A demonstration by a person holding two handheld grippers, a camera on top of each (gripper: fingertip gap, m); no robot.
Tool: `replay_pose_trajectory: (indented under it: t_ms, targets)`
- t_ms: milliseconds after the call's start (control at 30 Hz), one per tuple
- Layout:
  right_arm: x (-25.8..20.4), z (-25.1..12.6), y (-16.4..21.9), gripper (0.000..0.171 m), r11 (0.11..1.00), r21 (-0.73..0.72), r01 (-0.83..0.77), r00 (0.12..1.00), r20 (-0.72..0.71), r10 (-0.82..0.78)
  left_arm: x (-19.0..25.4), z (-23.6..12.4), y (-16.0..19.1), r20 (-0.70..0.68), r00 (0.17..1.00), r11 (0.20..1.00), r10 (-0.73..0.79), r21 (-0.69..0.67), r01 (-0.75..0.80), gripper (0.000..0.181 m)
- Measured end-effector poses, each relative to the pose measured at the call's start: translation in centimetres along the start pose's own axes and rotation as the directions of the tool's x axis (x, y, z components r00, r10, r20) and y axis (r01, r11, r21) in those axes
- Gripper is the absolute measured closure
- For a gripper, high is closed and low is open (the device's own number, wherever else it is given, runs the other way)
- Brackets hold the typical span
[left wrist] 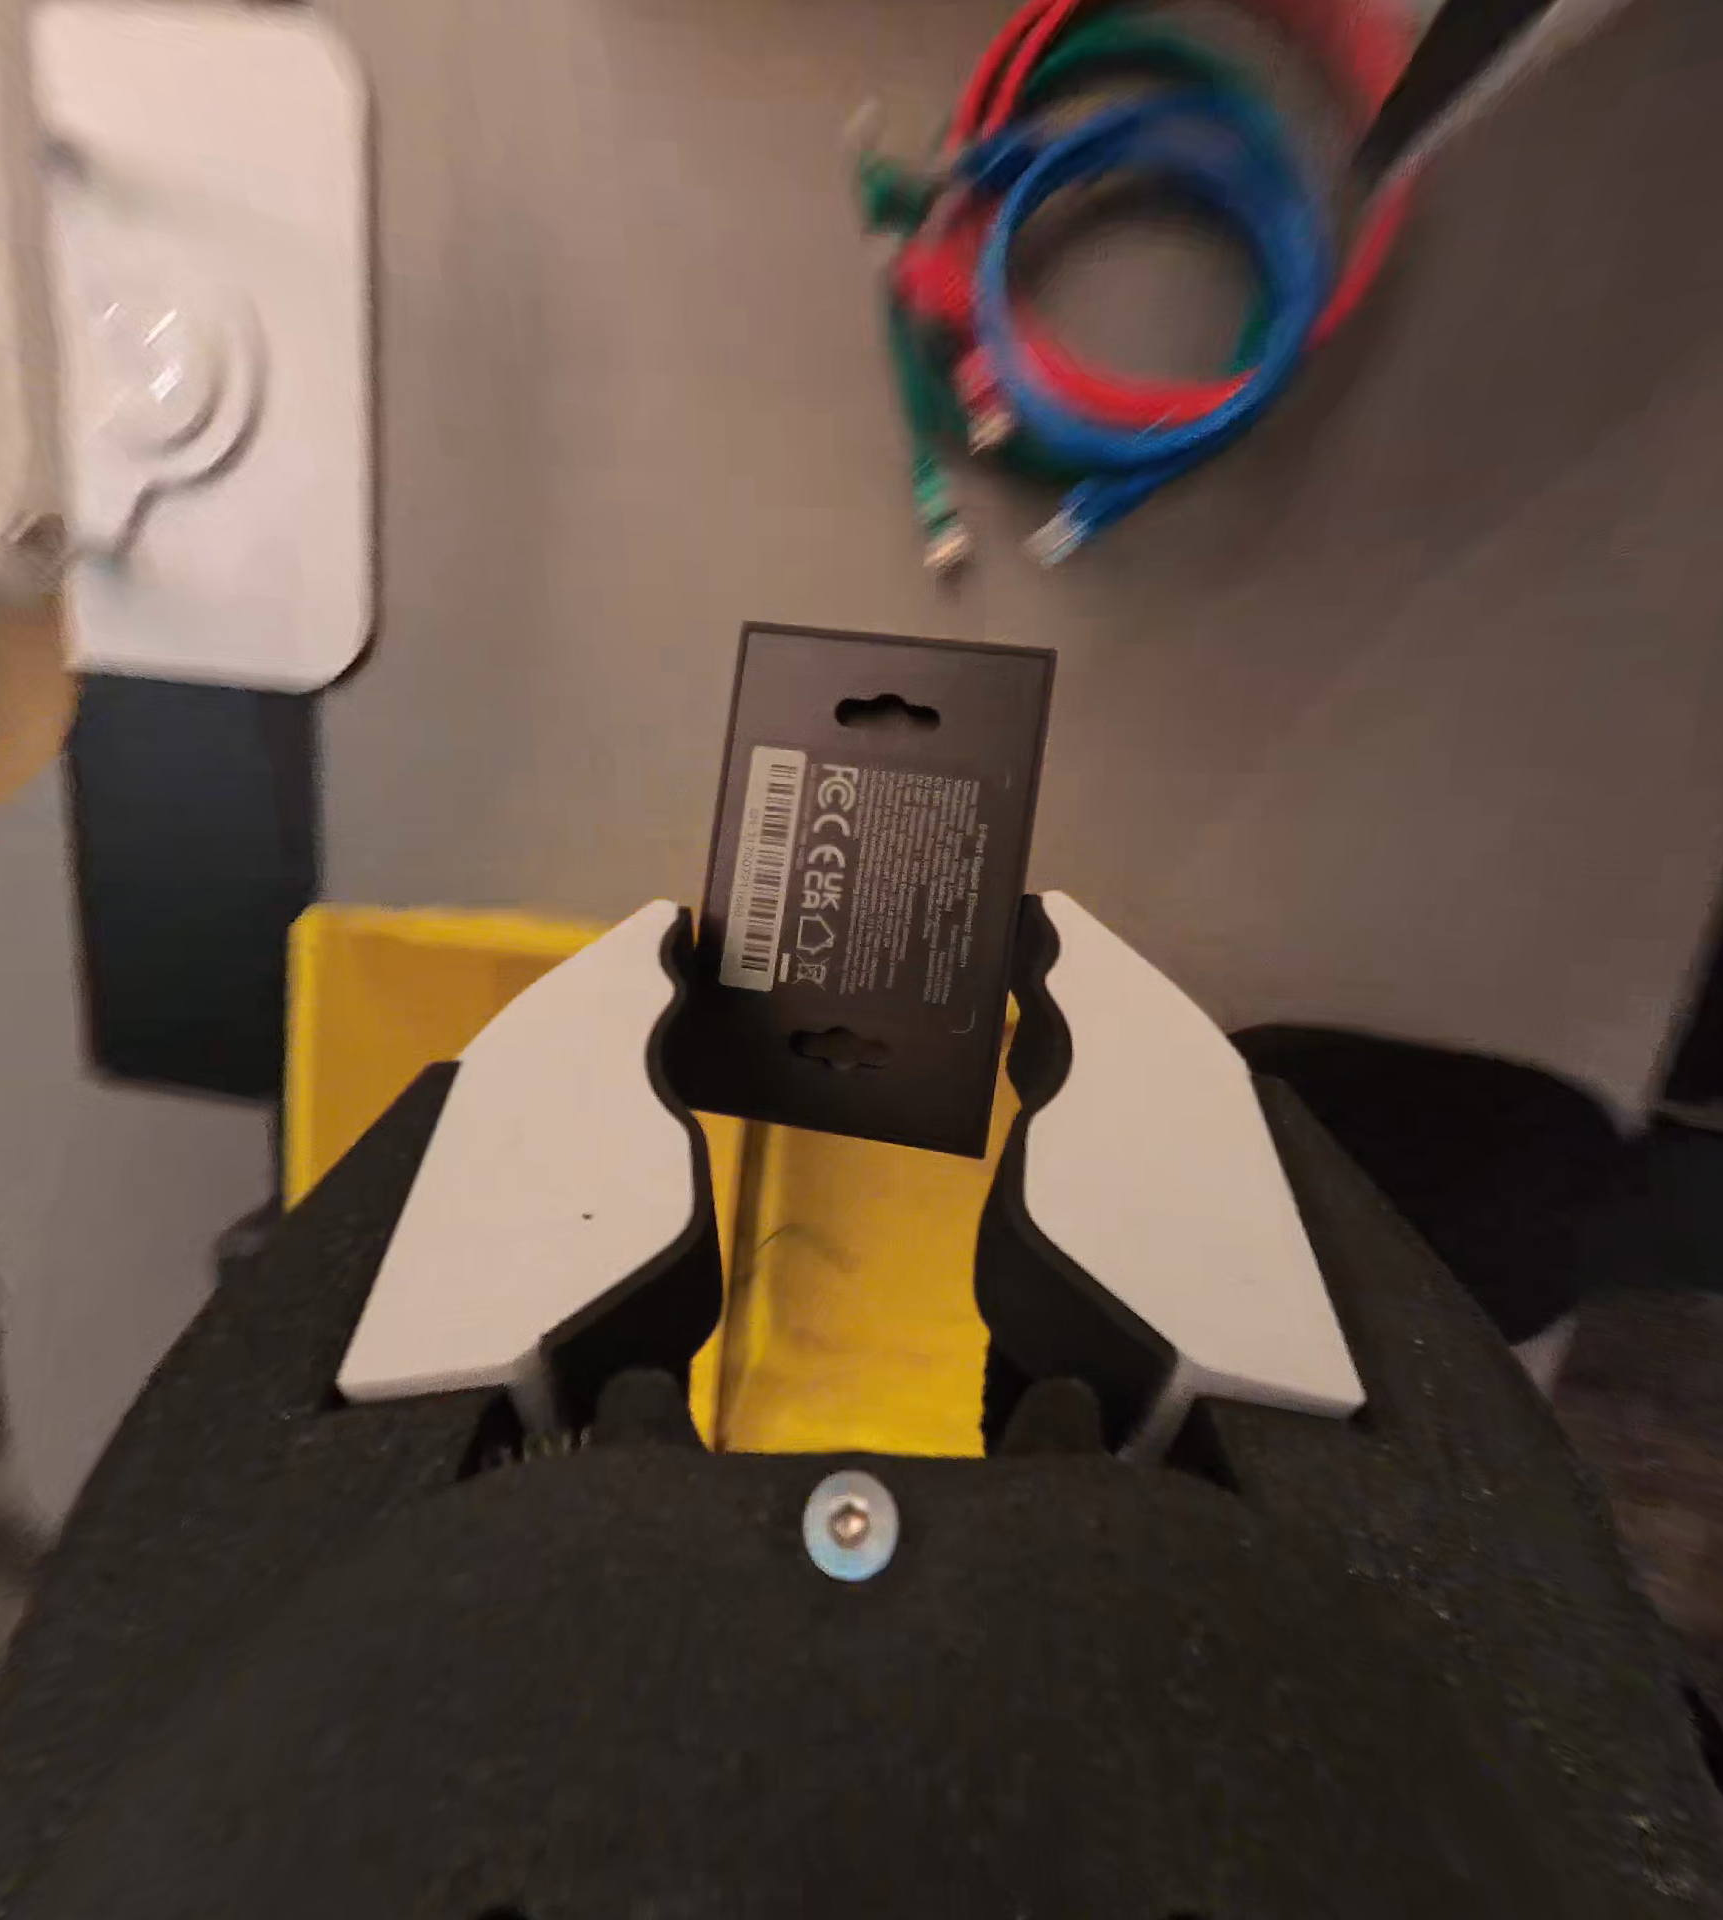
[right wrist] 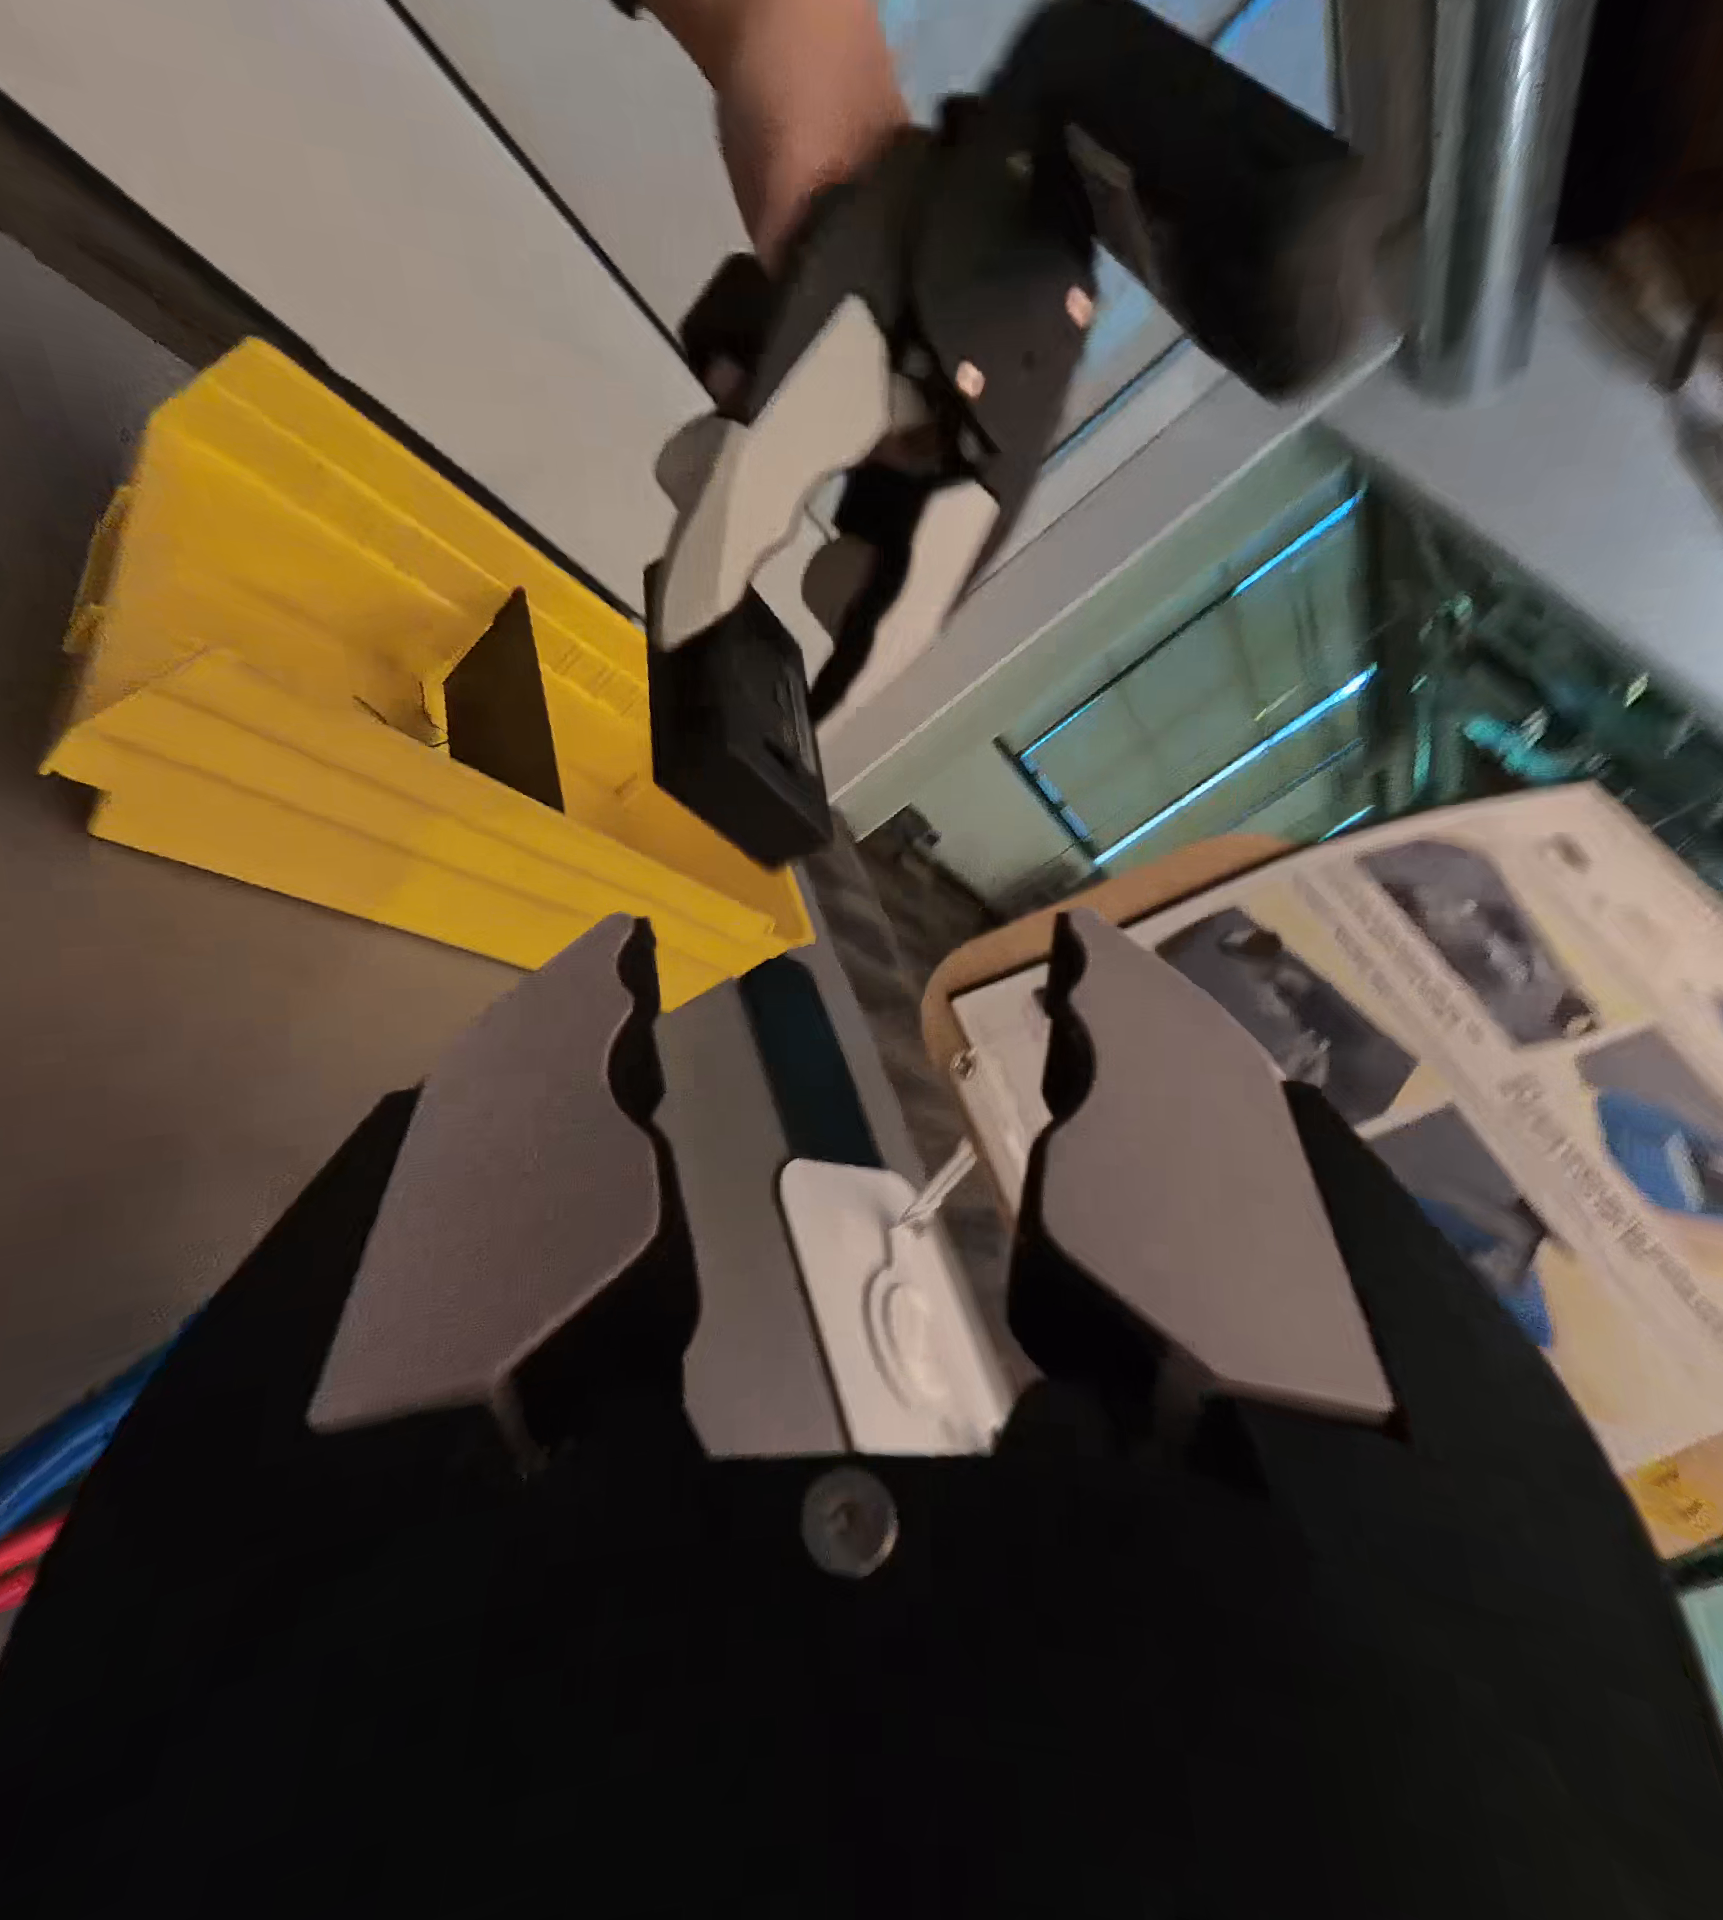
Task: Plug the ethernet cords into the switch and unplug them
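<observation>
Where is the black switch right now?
The switch is clamped in the left gripper, held above the yellow holder, label side toward the left wrist camera; the cords lie beyond.

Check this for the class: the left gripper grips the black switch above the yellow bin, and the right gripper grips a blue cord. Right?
Not quite. The left gripper does grip the black switch above the yellow bin, but the right gripper is open and holds nothing, as the right wrist view shows.
</observation>
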State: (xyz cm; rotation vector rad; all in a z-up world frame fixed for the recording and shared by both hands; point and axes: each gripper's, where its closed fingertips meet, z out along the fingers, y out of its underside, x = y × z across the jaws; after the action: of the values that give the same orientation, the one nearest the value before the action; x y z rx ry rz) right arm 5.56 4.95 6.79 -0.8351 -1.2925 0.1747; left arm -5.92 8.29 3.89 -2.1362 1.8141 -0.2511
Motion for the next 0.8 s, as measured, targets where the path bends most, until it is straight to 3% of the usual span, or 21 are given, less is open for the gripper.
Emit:
replay_pose_trajectory:
  t_ms: [100, 167, 233, 300, 367, 433, 467, 600, 633, 733, 800]
  targets:
    - [-1.9, 0.4, -1.0, 0.094, 0.979, 0.011, 0.205, 0.978, -0.038, -0.205, 4.5, 0.9, -4.8, -0.195, 0.981, 0.995, 0.000, 0.100, 0.019, 0.123]
    - [-3.3, 0.6, -1.3, 0.097, 0.974, 0.024, 0.226, 0.974, 0.018, -0.226, 6.6, 1.6, -6.7, -0.302, 0.953, 0.993, -0.018, 0.106, 0.052, 0.123]
    - [-3.9, 0.5, -0.2, 0.140, 0.966, -0.030, 0.258, 0.963, 0.085, -0.255, 8.2, 2.1, -8.3, -0.382, 0.924, 0.988, -0.028, 0.129, 0.083, 0.123]
    - [-3.6, -0.2, -0.2, 0.143, 0.966, 0.011, 0.259, 0.960, 0.108, -0.259, 8.7, 2.6, -8.7, -0.369, 0.929, 0.988, 0.000, 0.141, 0.056, 0.123]
    - [-2.5, -0.8, -0.1, 0.143, 0.987, 0.006, 0.158, 0.978, 0.136, -0.157, 8.1, 1.9, -9.9, -0.290, 0.957, 0.969, 0.002, 0.236, 0.069, 0.123]
    - [-1.2, -1.8, -0.6, 0.143, 0.997, 0.059, 0.044, 0.987, 0.155, -0.052, 6.8, 0.0, -10.8, -0.132, 0.991, 0.928, 0.008, 0.371, 0.042, 0.101]
    - [-0.5, -2.2, -0.8, 0.143, 0.997, 0.077, -0.011, 0.986, 0.164, -0.002, 6.3, -1.1, -11.1, -0.037, 0.999, 0.891, 0.010, 0.454, 0.008, 0.098]
    - [1.4, -3.8, -2.0, 0.143, 0.961, 0.198, -0.193, 0.966, 0.209, 0.151, 6.2, -3.3, -11.5, 0.323, 0.946, 0.727, 0.001, 0.650, -0.223, 0.117]
    - [1.5, -4.1, -2.4, 0.143, 0.948, 0.226, -0.225, 0.957, 0.235, 0.171, 6.4, -3.0, -11.8, 0.377, 0.926, 0.702, -0.015, 0.663, -0.259, 0.113]
    - [1.5, -5.1, -3.7, 0.143, 0.902, 0.315, -0.295, 0.931, 0.306, 0.197, 8.2, -1.3, -13.5, 0.387, 0.922, 0.642, -0.001, 0.707, -0.296, 0.112]
    - [0.9, -5.6, -4.2, 0.143, 0.878, 0.339, -0.337, 0.906, 0.371, 0.205, 9.2, -0.8, -14.8, 0.393, 0.919, 0.586, 0.035, 0.737, -0.338, 0.131]
